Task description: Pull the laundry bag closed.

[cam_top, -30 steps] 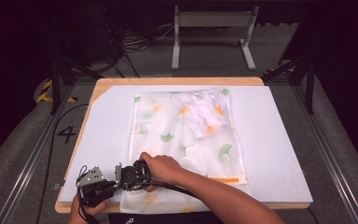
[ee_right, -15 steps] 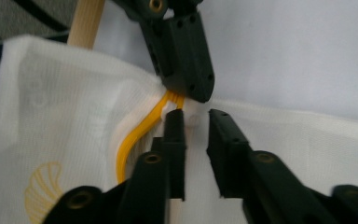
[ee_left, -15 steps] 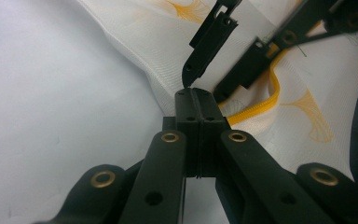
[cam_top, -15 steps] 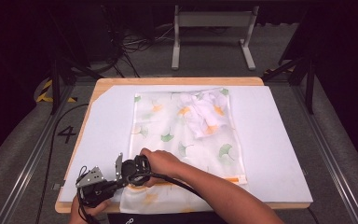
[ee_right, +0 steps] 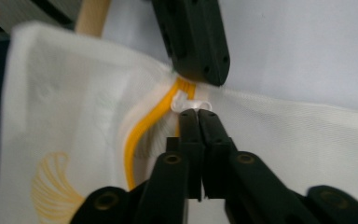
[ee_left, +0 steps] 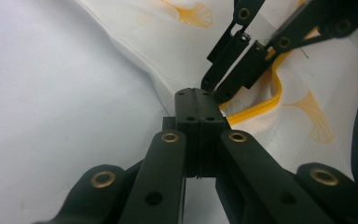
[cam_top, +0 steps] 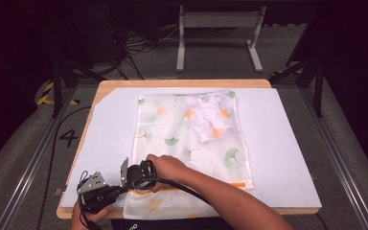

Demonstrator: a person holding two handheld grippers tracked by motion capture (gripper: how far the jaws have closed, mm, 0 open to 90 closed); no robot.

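Holding bag: mesh laundry bag flat on table, white garment inside.
Left gripper: clenched on bag edge.
Right gripper: clenched on zipper pull.

White mat, perhaps foam board.

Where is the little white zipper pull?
The white zipper pull is at the near left corner of the mesh bag, at the end of the yellow zipper, pinched by the right gripper.
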